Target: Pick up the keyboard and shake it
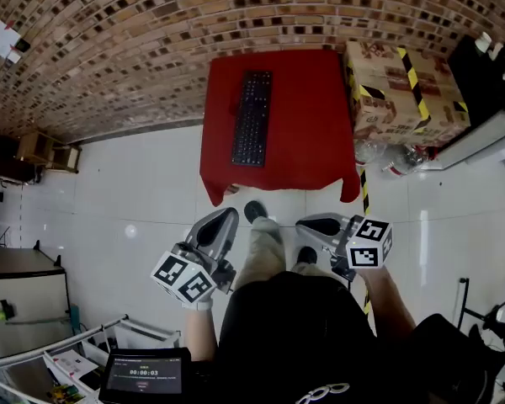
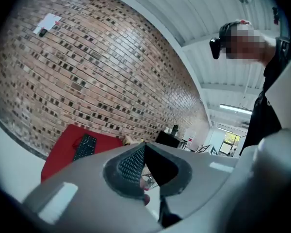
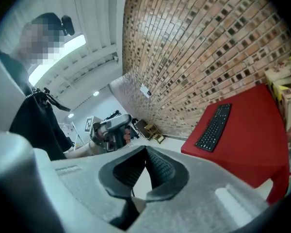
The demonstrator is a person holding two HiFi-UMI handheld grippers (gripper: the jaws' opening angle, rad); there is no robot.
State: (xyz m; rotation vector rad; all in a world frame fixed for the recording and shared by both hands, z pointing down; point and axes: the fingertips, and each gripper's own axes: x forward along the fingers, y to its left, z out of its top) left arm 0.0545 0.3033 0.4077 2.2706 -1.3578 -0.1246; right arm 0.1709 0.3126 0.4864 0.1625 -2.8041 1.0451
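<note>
A black keyboard lies lengthwise on a red-covered table against the brick wall. It also shows far off as the keyboard in the left gripper view and as the keyboard in the right gripper view. My left gripper and right gripper are held low near the person's body, well short of the table. Both have their jaws shut with nothing between them. The left gripper points up toward the wall; the right gripper looks across at the left one.
Cardboard boxes with black-yellow tape stand right of the table. A dark cabinet is at the far right, a small stool at the left wall. A tablet on a stand sits at the bottom left. White tiled floor lies between me and the table.
</note>
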